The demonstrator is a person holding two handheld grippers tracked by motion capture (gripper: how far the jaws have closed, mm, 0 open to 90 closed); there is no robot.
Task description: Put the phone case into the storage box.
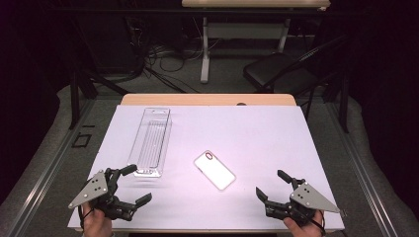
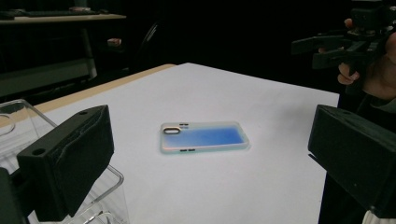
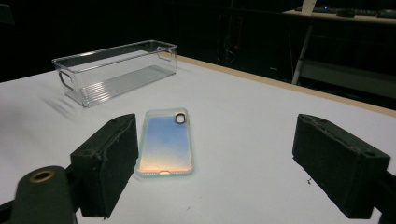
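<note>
— Dark room all round, with a second desk (image 1: 254,4), a folding chair (image 1: 276,69) and loose cables (image 1: 168,59) on the floor behind. What carries the things?

— White tabletop (image 1: 257,133), with a strip of its wooden edge showing at the far side. Biggest thing on it is a clear plastic bin (image 1: 149,142), long and narrow, lying lengthwise toward the far edge on the left half. It looks empty, with ribs on its floor and a cut-out handle at each end.

— And the smaller piece?

— A phone case (image 1: 214,170) lies flat near the middle of the tabletop, well apart from the bin on its right and a little nearer the person. Its camera cut-out points toward the far side; the back shimmers blue to pale orange in the gripper views.

— How do the tongs stand?

— Left tongs (image 1: 134,186) are held at the near left corner, jaws spread wide and empty, just by the bin's near end. Right tongs (image 1: 273,185) sit at the near right corner, jaws also parted wide, gripping nothing, aimed toward the case with bare tabletop between.
</note>
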